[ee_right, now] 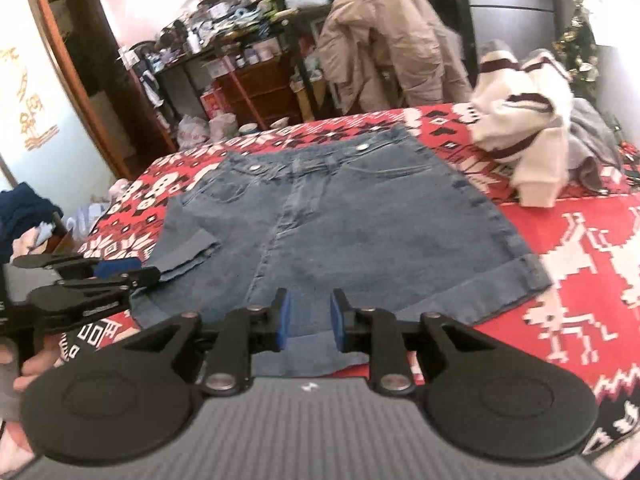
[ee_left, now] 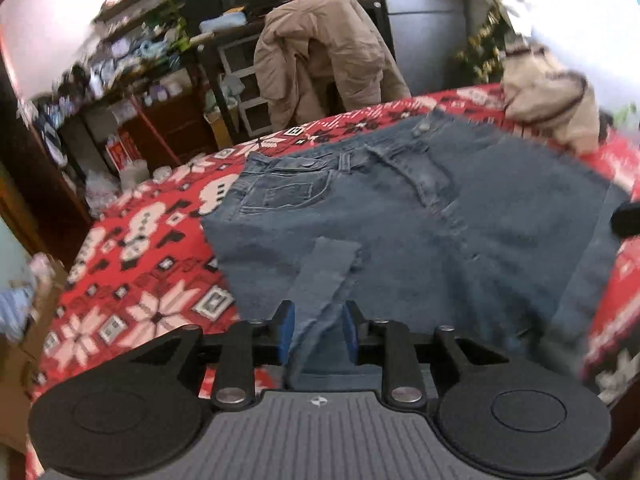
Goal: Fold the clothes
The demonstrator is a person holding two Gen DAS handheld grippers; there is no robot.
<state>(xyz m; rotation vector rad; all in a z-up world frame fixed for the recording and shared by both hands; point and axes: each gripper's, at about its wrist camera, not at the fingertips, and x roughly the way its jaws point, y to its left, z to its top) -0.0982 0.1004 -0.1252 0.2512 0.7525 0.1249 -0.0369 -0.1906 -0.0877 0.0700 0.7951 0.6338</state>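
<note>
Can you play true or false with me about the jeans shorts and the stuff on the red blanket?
1. The denim shorts lie spread out on a red patterned blanket. True.
2. The left gripper has its jaws around a flap of the denim. True: a strip of the fabric runs between them.
3. A white sweater with dark stripes lies on top of the shorts. False: it sits on the blanket beside them, off to the right.
4. The tan jacket is folded flat on the blanket. False: it hangs over a chair behind the blanket.
5. The right gripper is at the hem of the shorts. True.
</note>
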